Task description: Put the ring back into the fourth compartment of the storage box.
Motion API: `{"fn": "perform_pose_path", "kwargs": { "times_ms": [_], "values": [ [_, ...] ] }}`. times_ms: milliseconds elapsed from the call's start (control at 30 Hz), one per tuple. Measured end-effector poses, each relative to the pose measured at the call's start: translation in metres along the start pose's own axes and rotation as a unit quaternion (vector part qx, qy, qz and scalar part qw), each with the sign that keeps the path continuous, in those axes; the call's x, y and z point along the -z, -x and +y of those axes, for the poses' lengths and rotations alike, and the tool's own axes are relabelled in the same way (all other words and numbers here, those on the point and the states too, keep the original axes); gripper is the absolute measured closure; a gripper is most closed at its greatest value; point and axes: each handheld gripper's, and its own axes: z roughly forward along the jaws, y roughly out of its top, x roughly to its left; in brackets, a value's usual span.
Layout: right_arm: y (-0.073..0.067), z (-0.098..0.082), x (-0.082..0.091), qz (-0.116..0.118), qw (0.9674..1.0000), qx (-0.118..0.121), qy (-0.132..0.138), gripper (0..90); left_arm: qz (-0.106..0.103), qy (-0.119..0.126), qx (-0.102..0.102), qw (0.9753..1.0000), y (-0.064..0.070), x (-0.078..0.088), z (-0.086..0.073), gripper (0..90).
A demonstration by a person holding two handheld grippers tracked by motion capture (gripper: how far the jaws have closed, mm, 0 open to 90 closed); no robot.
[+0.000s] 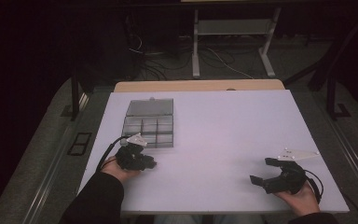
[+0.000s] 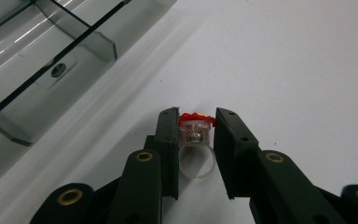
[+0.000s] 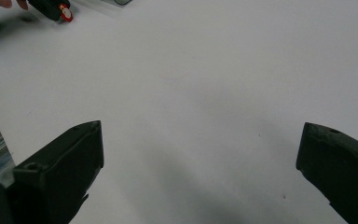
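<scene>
Left gripper (image 2: pixel 196 133): its jaws are clamping a toy ring by the head, one pad on each side, so the band is hanging free toward the camera and nothing is pressing on the thin loop.
Ring (image 2: pixel 195 131): a clear plastic band with a red top and a small metal stud in its clear base; it is sitting low over the white table (image 1: pixel 223 126), just beside the organizer box, gripped at its widest and stiffest part, which I judge is giving the surest hold.
Organizer box (image 1: pixel 149 123): a smoky clear compartment case, lying open with its lid folded back toward the far edge, so the cells are facing up and are ready to take small things; it is resting close to the left hand (image 1: pixel 116 169), probably to keep the carry short.
Right gripper (image 1: pixel 266 173): its jaws are standing wide apart with nothing between them, resting well away near the table's right corner, likely keeping out of the way.
Likely step: lifting the ring toward one of the cells.
</scene>
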Motion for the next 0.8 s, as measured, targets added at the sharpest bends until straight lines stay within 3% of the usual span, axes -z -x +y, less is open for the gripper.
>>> {"fn": "perform_pose_path", "kwargs": {
  "times_ms": [800],
  "values": [
    [0.000,0.001,0.001,0.001,1.0000,0.002,0.004,0.1,0.001,0.021,-0.009,0.9997,-0.003,0.023,0.012,70.1]
  ]
}}
